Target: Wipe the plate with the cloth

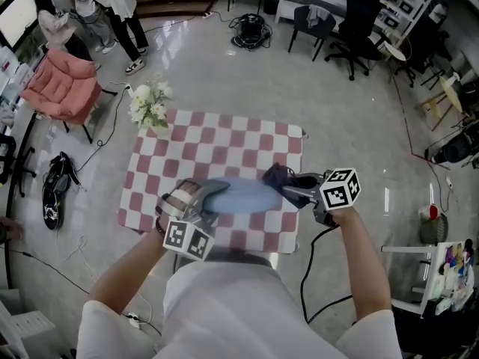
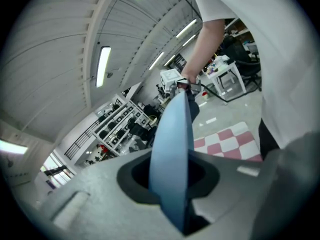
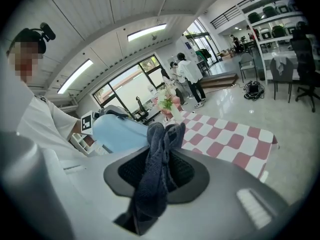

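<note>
A light blue plate (image 1: 241,195) is held above the checkered table, gripped at its left rim by my left gripper (image 1: 203,198), which is shut on it. In the left gripper view the plate (image 2: 172,154) stands edge-on between the jaws. My right gripper (image 1: 293,188) is shut on a dark blue cloth (image 1: 275,176), which touches the plate's right edge. In the right gripper view the cloth (image 3: 157,171) hangs bunched from the jaws, with the plate (image 3: 119,134) just beyond it to the left.
The red-and-white checkered table (image 1: 224,144) holds a vase of white flowers (image 1: 150,107) at its far left corner. A pink chair (image 1: 63,84) stands on the left, black office chairs (image 1: 352,25) at the back right. People stand at the back left (image 1: 112,6). Cables lie on the floor.
</note>
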A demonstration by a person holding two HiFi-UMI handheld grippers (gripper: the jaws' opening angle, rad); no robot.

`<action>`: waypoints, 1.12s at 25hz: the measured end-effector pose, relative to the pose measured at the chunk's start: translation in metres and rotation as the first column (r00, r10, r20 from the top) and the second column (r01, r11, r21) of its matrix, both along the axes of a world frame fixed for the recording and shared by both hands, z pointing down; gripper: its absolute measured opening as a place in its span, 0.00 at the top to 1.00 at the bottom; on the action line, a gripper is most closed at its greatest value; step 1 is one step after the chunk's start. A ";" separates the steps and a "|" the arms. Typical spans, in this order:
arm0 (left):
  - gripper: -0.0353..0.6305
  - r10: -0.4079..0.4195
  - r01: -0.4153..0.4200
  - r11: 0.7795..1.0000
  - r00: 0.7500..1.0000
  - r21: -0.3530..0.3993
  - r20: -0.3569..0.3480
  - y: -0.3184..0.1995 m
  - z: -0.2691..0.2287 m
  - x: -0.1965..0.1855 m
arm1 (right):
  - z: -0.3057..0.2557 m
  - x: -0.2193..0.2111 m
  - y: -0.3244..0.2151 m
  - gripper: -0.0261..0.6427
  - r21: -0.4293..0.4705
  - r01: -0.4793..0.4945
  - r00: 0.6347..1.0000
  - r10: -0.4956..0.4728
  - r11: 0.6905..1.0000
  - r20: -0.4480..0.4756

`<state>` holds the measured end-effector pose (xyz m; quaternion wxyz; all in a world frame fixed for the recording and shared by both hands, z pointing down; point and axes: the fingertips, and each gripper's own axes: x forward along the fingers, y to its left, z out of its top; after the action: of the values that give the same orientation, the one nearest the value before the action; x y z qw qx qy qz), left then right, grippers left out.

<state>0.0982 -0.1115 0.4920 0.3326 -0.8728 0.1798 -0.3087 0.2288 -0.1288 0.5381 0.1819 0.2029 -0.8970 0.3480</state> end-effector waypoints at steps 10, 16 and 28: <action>0.84 -0.248 0.209 0.933 0.963 -0.293 -0.102 -0.050 0.021 -0.054 | 0.009 -0.020 -0.018 0.81 0.065 -0.160 0.986 0.162 0.985 -0.027; 0.84 -0.380 0.254 0.833 0.908 -0.491 -0.176 -0.063 0.036 -0.085 | 0.015 -0.048 -0.021 0.81 0.076 -0.320 0.947 0.321 0.944 0.006; 0.84 -0.475 0.203 0.689 0.851 -0.695 -0.222 -0.081 0.054 -0.120 | 0.031 -0.061 -0.031 0.81 0.110 -0.527 0.848 0.530 0.843 0.002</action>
<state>-0.0215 -0.1924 0.5463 -0.0971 -0.9253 0.2849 -0.2305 0.1682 -0.1602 0.5692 0.0805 0.4564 -0.8210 0.3336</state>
